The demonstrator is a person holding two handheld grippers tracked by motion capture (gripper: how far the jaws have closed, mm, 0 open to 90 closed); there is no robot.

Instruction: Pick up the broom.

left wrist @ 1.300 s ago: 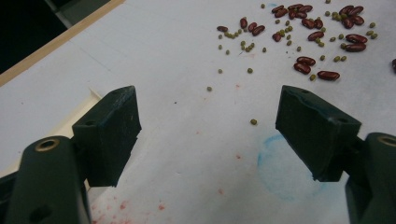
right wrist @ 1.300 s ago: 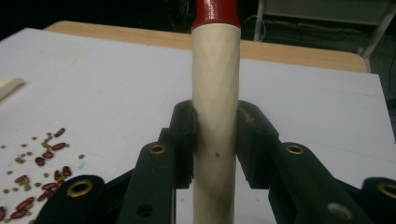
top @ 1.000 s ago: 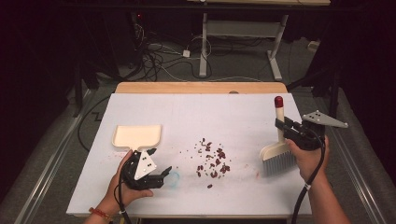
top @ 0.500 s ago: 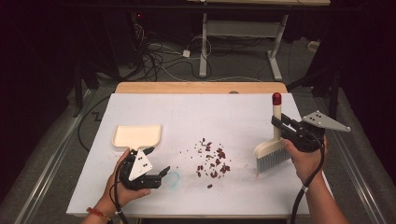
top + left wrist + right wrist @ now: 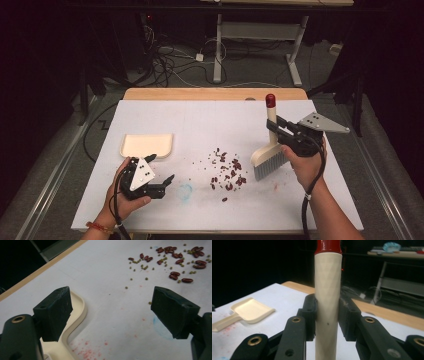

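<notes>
right gripper point(image 5: 278, 129) clamped on brush point(image 5: 267, 150) handle, right of scattered beans point(image 5: 227, 170); left gripper point(image 5: 160, 175) jaws apart near dustpan point(image 5: 148, 145).

No legible text, label, brand, number or sign appears on any surface in the high view, the left gripper view or the right gripper view.

left gripper point(image 5: 167, 181) jaws apart; right gripper point(image 5: 274, 125) clamped
</notes>
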